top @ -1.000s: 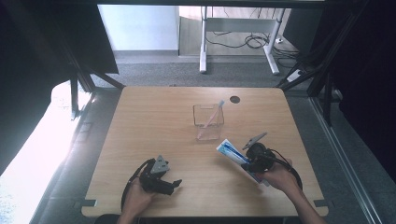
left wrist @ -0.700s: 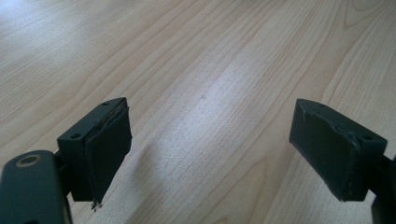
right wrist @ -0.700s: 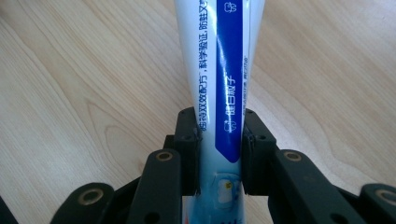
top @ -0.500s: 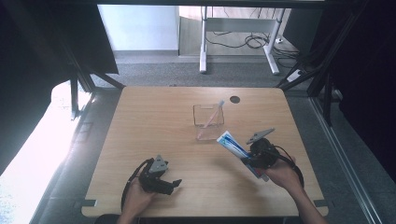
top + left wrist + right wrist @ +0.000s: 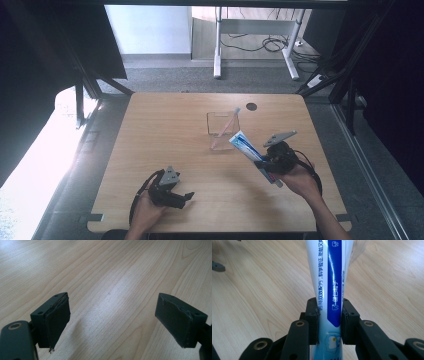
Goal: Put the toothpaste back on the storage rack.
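Right gripper clamped on the toothpaste tube, pads pinching it across its width near the cap end; in the right gripper view the tube runs straight out from between my jaws. Compared with a second ago the tube is higher off the table and tipped up more steeply, and its crimped end sits nearer the clear cup. So the pick is done, I'd say, and this is the carry toward the cup.

Tube location: held in the air at roughly 4 o'clock from table centre, just beside the cup at the cup's 5 o'clock. No contact with the cup that I can make out.

Long axis in the high view: runs about 10–11 o'clock to 4–5 o'clock, crimped flat end pointing up toward the cup, cap end low by my hand. Needs to go closer to upright before it drops in, likely.

A pink toothbrush is already leaning in the cup.

Left gripper idle at 7 o'clock, resting low on the table, jaws wide apart, nothing between them; it hasn't shifted.
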Motion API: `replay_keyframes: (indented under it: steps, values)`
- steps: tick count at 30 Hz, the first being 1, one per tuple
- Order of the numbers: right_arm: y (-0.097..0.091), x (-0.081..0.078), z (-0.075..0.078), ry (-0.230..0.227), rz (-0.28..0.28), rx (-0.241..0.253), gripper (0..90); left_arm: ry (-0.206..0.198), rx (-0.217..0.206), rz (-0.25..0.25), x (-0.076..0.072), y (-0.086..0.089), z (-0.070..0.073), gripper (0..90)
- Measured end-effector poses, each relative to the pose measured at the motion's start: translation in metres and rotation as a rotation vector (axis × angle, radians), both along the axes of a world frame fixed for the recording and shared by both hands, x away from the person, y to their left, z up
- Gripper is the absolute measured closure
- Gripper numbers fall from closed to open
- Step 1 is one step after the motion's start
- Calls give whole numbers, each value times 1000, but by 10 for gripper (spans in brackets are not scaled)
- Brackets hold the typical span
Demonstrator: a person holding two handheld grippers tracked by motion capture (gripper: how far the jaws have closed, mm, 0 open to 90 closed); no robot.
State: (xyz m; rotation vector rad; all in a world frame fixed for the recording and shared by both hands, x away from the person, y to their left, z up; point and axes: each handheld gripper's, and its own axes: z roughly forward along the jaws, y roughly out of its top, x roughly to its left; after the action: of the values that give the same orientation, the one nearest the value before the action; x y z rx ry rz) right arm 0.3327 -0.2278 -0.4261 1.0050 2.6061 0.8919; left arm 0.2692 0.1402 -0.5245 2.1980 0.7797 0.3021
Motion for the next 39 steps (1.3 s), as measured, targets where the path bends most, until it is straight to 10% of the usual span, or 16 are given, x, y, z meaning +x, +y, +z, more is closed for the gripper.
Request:
replay_keyframes:
  steps: [39]
  values:
    - [32,46,25,-77,-17,151,725,8,-7,-6,-1,2,0,131]
